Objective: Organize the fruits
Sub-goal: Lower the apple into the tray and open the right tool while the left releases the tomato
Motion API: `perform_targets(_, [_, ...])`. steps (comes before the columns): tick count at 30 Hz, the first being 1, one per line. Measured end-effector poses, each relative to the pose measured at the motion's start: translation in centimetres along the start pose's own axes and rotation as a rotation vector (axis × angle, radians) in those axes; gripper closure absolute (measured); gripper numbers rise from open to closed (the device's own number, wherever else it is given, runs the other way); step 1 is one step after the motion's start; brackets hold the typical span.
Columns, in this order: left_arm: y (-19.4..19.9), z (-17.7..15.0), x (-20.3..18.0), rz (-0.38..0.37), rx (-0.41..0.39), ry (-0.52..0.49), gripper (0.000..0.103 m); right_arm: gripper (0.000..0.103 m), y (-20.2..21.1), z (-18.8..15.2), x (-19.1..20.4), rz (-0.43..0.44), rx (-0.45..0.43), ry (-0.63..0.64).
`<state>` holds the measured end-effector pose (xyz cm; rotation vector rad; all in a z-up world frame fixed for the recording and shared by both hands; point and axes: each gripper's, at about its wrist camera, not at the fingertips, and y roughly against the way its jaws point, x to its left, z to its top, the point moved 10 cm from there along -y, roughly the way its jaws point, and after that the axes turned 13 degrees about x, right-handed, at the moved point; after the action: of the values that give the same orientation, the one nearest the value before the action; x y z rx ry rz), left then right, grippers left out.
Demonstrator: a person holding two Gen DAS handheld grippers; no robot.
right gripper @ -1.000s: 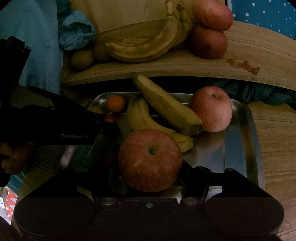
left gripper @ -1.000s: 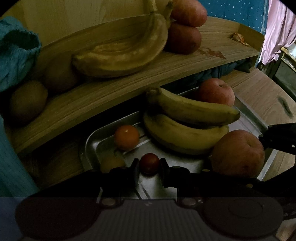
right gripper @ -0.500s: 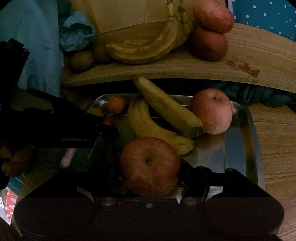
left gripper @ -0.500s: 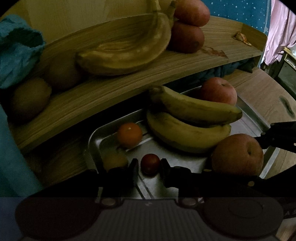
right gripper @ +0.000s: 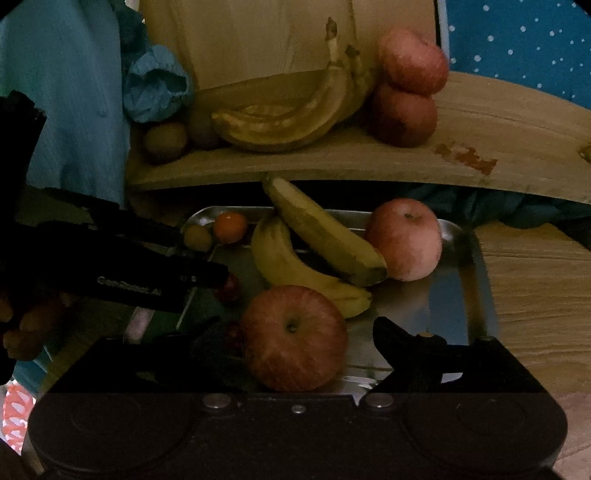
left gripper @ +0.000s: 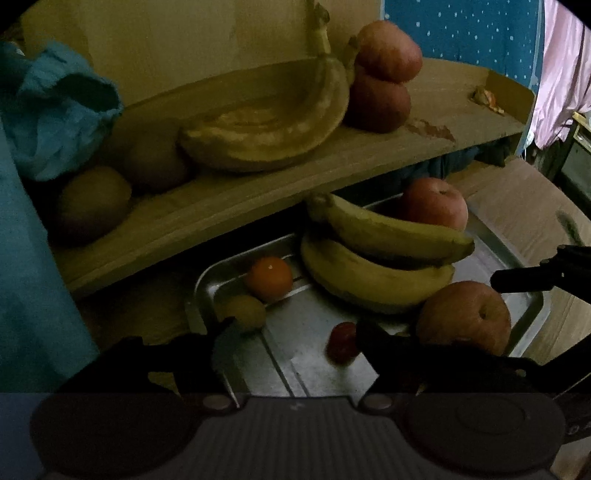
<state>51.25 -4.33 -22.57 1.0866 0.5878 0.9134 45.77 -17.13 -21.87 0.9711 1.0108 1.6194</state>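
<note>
Dim room: curved wooden shelf (left gripper: pixel 369 162), blue star-dotted wall (left gripper: pixel 461 29), pink curtain (left gripper: pixel 561 66), wooden tabletop (right gripper: pixel 535 280).

The tray (right gripper: pixel 476 258) is bare metal, smooth and dully shiny, with pressed ridges. The shelf (left gripper: pixel 369 162) and tabletop (right gripper: pixel 535 288) are matt grained wood. A crumpled blue cloth (left gripper: pixel 55 107) looks soft; both pairs of tongs (left gripper: pixel 291 332) (right gripper: pixel 295 347) are matt black plastic
</note>
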Motion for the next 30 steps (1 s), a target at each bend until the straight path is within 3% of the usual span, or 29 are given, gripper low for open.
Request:
perform_targets(10, [2.3,-0.3,0.3,0.024,-0.053,0.029,0.009,0.001,2.7,-0.3,-0.1,-0.032,-0.066,-0.019])
perform_targets(15, [3.7,-0.6,0.5,0.041,-0.084,0.053,0.002,0.001,4.3,-0.8,-0.4,-0.067,-0.102,-0.037])
perform_targets(30, [7.3,-3.7,0.1,0.041,-0.116,0.103,0.0,0.001,8.5,-4.1,-1.0,-0.14,-0.157,-0.113])
